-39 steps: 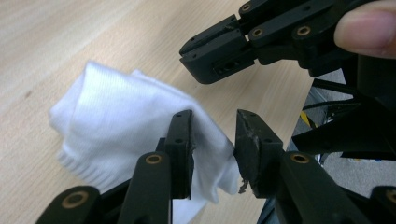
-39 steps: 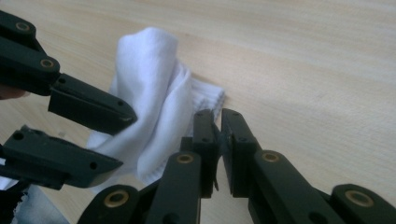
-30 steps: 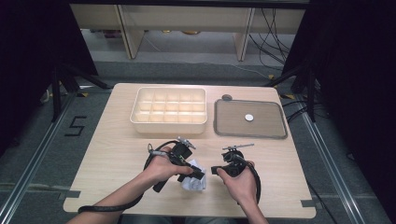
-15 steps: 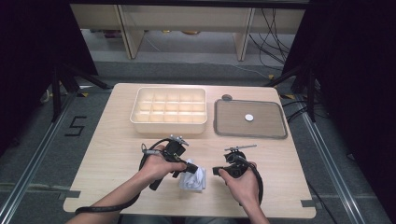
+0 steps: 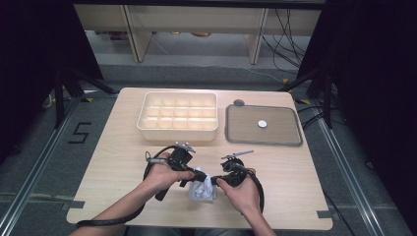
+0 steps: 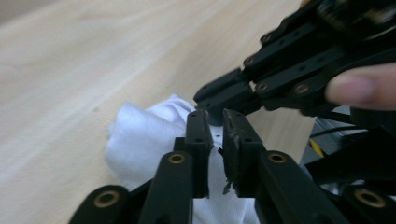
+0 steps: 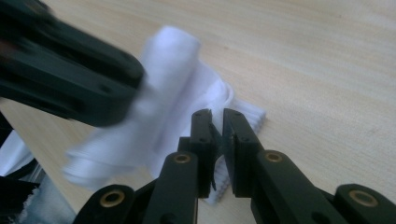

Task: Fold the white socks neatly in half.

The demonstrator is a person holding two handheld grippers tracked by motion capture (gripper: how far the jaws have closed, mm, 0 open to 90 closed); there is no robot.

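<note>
Reopening a touch after a brief clamp, left gripper (image 6: 214, 140) jaws sit narrow over the white cloth (image 5: 202, 189) at the counter's (image 5: 295, 172) near edge. Right gripper (image 7: 215, 135) jaws narrow too, thin fold between them; since a second ago the cloth looks more bunched, so folding is underway.

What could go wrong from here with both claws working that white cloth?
The left claw and right claw meet tip to tip over the white cloth, so they may collide. Both claws stand nearly closed with only a narrow gap, and the left has just opened slightly; a thin pinch could slip. The cloth lies near the table front edge and might drag off.
</note>
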